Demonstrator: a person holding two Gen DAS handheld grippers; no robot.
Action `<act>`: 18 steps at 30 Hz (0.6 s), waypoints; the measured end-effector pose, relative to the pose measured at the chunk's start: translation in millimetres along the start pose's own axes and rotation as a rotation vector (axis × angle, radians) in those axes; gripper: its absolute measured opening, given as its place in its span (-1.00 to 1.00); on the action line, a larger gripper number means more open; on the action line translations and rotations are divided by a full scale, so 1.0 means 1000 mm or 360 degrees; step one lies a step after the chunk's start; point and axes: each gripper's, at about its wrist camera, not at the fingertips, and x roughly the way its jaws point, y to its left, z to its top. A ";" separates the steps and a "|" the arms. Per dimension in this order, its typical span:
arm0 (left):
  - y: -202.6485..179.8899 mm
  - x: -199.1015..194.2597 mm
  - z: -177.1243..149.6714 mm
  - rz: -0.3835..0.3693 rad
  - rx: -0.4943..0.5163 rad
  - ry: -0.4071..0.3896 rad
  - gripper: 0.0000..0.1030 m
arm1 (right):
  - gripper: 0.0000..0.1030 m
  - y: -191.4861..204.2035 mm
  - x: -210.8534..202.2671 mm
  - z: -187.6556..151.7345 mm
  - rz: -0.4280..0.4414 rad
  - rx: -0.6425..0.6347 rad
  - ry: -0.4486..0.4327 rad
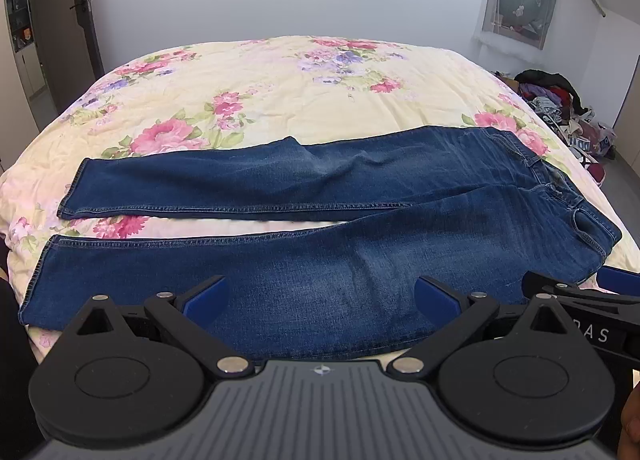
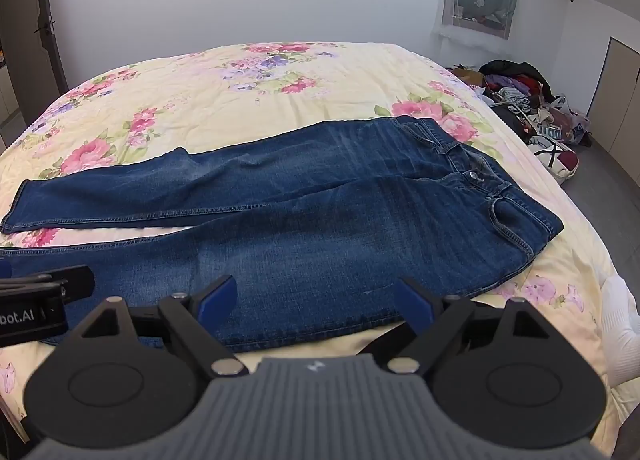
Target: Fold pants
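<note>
We see the jeans (image 1: 320,219) spread flat across the near half of the flowered bedspread (image 1: 260,79), hems toward the left edge, waistband toward the right edge, the far half of the bed bare. Our left gripper (image 1: 322,298) and right gripper (image 2: 316,300) both hang over the near leg with fingers spread wide, holding nothing. The left view alone shows both hems and the strip of bedspread between the legs; the right view alone shows the waistband button (image 2: 473,175) and the floor (image 2: 600,187) beside the clothes pile (image 2: 528,99).
</note>
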 end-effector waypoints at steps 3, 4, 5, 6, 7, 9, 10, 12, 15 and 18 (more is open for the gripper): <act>0.000 0.000 -0.001 -0.0002 -0.0004 0.0005 1.00 | 0.60 0.000 0.000 0.000 -0.0001 0.0000 0.0000; 0.000 0.000 -0.001 -0.0001 -0.0003 0.0003 1.00 | 0.60 0.000 0.000 0.000 -0.0001 0.0000 0.0001; 0.000 0.001 -0.002 0.0000 -0.0004 0.0004 1.00 | 0.60 0.000 0.000 0.000 -0.0001 0.0000 0.0001; -0.001 0.001 -0.003 0.0002 -0.0003 0.0004 1.00 | 0.60 0.000 0.000 0.000 -0.0001 0.0001 0.0000; 0.000 0.001 -0.002 0.0000 -0.0003 0.0003 1.00 | 0.60 0.000 0.000 0.000 -0.0002 0.0001 0.0000; 0.000 0.001 -0.002 -0.0002 -0.0004 0.0005 1.00 | 0.60 0.000 0.000 0.000 -0.0001 0.0000 0.0001; 0.000 0.001 -0.002 -0.0004 -0.0004 0.0006 1.00 | 0.60 0.000 0.000 0.000 -0.0001 0.0000 0.0002; 0.000 0.001 -0.002 -0.0002 -0.0003 0.0008 1.00 | 0.60 0.000 0.000 0.000 -0.0001 0.0001 0.0002; -0.001 0.001 -0.004 0.0001 -0.0004 0.0012 1.00 | 0.60 0.000 0.000 0.000 -0.0002 0.0001 0.0001; -0.001 0.001 -0.004 0.0002 -0.0008 0.0016 1.00 | 0.60 0.000 -0.001 -0.001 -0.0001 0.0001 0.0001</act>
